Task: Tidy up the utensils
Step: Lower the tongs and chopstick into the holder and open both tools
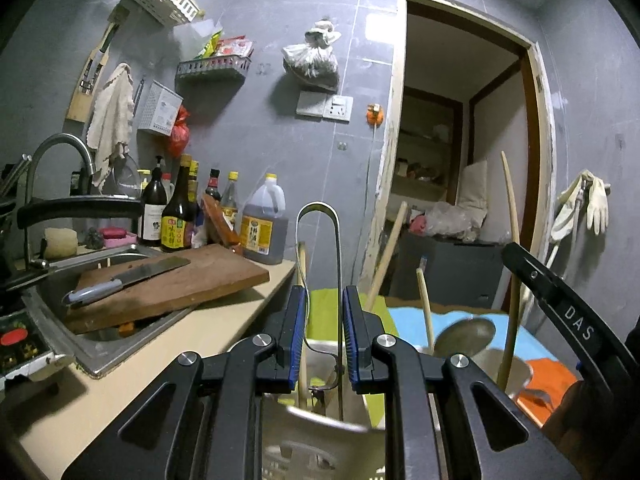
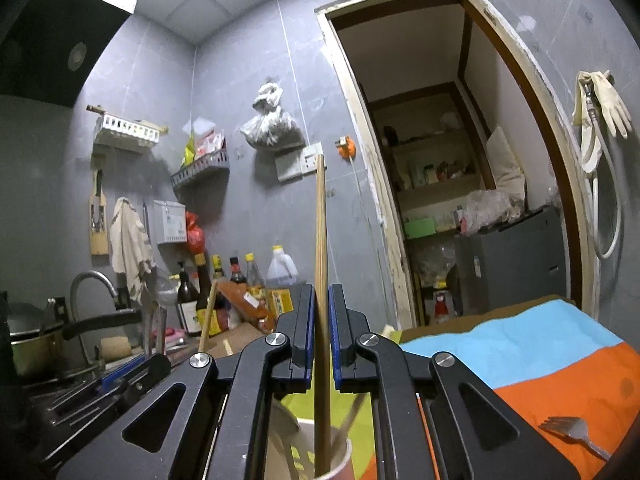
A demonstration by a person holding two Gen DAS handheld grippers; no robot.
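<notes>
My left gripper (image 1: 323, 334) is narrowed on a bent metal utensil handle (image 1: 336, 248), a looped steel strip standing upright between my blue pads (image 1: 297, 332); the pads press its two sides. Its lower end drops into a pale container (image 1: 320, 432) just below my fingers (blurred, cannot tell what kind). A wooden stick (image 1: 303, 264) stands beside the loop, touching or nearly touching my left pad, cannot tell which.

My right gripper (image 2: 322, 340) is clamped almost fully together on a long wooden chopstick (image 2: 320, 240), which stands upright. Its lower end sits inside a white cup (image 2: 340, 464) directly under my fingers. Another thin stick (image 2: 352, 416) leans in the same cup.

From the left wrist view, my right gripper (image 1: 560, 304) shows at the right edge with that chopstick (image 1: 514, 240) rising from it. Near it a metal ladle (image 1: 466, 334) and another wooden handle (image 1: 426, 312) stick up from a metal pot (image 1: 516, 372).

A fork (image 2: 572, 432) lies on the orange part of the striped cloth (image 2: 540, 344), well apart from the cup (tines pointing left).

To the left: counter (image 1: 160, 356), sink (image 1: 80, 352) with a cutting board (image 1: 180, 280) resting across it, cleaver (image 1: 124, 278) on the board. Sauce bottles (image 1: 176, 216) stand along the wall behind.
</notes>
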